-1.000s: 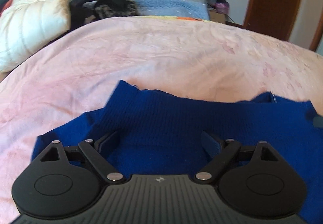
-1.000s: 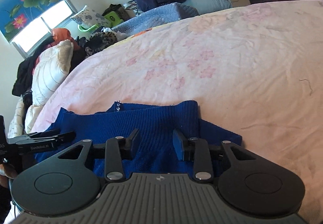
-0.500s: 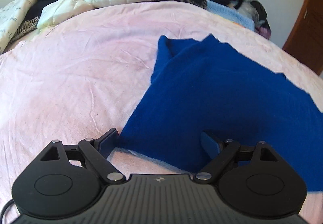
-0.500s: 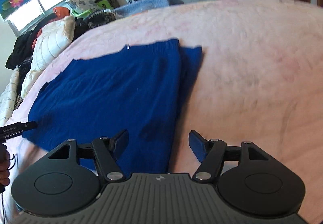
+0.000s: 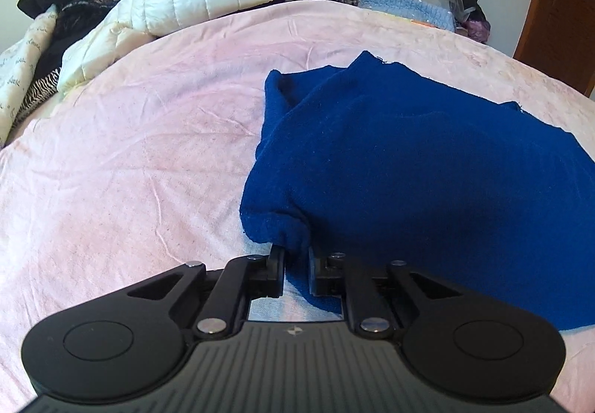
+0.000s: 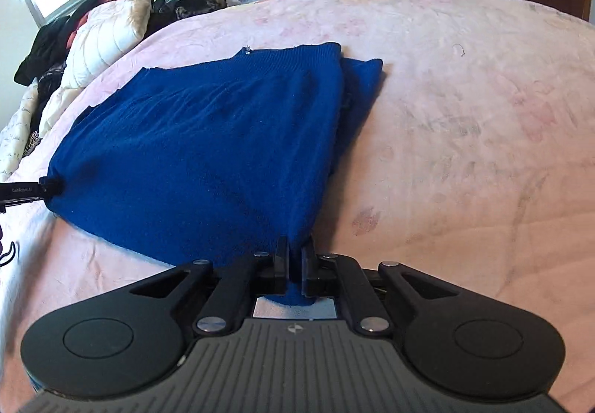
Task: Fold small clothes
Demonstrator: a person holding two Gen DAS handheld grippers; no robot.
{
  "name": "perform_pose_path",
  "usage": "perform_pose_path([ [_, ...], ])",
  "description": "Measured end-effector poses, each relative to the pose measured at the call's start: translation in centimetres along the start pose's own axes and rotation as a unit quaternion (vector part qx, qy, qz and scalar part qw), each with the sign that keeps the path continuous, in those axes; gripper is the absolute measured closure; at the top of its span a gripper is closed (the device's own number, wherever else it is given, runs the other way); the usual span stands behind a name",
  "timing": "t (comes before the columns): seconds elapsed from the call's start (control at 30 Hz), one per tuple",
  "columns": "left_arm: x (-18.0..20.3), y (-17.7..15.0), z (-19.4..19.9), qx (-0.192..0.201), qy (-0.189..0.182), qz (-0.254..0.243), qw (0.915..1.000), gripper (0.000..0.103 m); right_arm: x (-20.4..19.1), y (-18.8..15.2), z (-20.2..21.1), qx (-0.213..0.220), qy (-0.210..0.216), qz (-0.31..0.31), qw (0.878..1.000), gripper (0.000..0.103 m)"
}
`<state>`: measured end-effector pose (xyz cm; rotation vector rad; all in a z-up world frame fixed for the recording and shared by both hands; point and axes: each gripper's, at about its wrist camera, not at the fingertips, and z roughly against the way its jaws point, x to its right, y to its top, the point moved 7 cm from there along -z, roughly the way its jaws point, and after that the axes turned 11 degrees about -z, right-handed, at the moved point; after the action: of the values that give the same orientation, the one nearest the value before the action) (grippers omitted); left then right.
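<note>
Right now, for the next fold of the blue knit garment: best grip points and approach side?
Take the blue knit garment by its two near corners, coming from the near edge. It lies flat on the pink bedspread, so only edges offer a pinch. Both grippers have just been closing there: left gripper on the near-left corner, right gripper on the near-right, cloth between the pads.
</note>
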<state>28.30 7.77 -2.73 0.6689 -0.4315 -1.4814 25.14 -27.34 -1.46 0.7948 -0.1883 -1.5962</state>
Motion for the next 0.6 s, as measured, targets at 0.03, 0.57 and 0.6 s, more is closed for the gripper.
perform_pose_path([
  [0.03, -0.2, 0.1, 0.6, 0.007, 0.010, -0.002, 0.9999, 0.088, 0.0, 0.1, 0.4, 0.003, 0.002, -0.008, 1.000, 0.074],
  [0.57, 6.7, 8.1, -2.0, 0.110, 0.047, -0.112, 0.9865, 0.039, -5.4, 12.1, -6.7, 0.040, 0.033, -0.007, 0.999, 0.039],
  [0.6, 7.0, 8.0, -3.4, 0.086, 0.047, -0.123, 0.9876, 0.039, -5.7, 12.3, -7.7, 0.038, 0.021, 0.006, 0.999, 0.039],
])
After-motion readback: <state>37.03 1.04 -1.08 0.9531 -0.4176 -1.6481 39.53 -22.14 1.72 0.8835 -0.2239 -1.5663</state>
